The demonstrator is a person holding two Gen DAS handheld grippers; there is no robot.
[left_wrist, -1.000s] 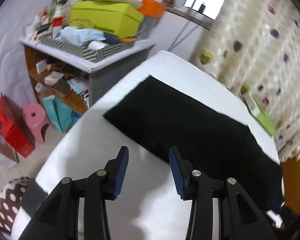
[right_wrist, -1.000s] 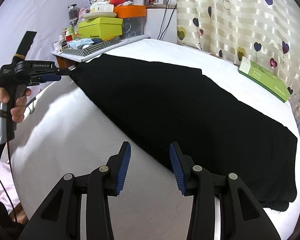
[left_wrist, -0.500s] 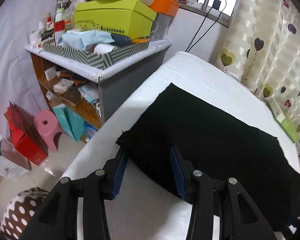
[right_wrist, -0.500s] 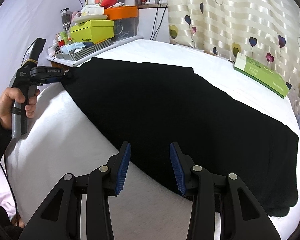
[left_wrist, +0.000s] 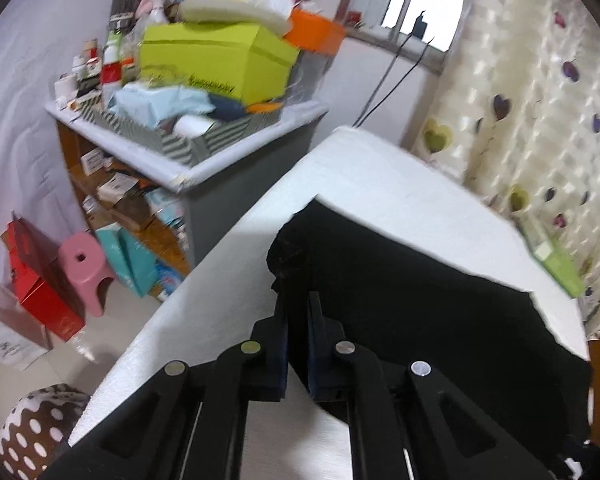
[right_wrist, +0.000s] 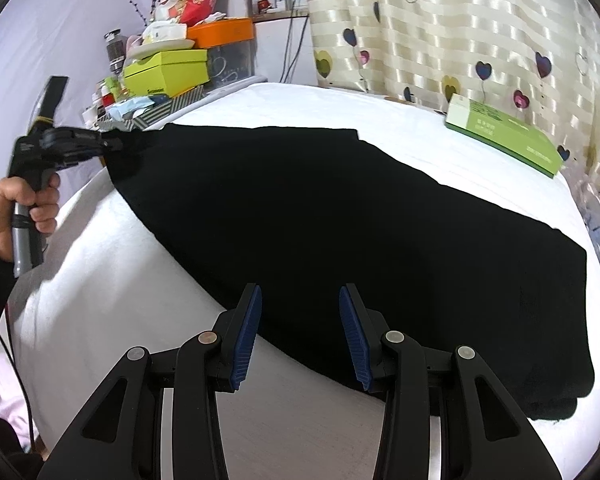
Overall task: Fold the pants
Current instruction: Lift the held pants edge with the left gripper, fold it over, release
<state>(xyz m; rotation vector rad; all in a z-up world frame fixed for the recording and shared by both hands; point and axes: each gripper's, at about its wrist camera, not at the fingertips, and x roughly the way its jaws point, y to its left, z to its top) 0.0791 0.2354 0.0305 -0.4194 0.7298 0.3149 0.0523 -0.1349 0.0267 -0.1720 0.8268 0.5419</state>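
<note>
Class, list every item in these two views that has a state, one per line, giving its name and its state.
Left tool: shut on a corner of the black pants.
Right tool: open, over the pants' near edge, holding nothing.
Black pants: spread flat on the white bed, gripped corner lifted.
Green box: closed, lying flat on the bed.
Curtain: drawn.

A white-covered bed (right_wrist: 112, 280) is seen carrying everything. Black pants (right_wrist: 340, 232) are spread flat across most of its top, one corner raised off the sheet at the left edge. A long green box (right_wrist: 504, 140) is laid near the far right edge, beside the curtain, well apart from the pants. Bare white sheet is shown in the foreground.
</note>
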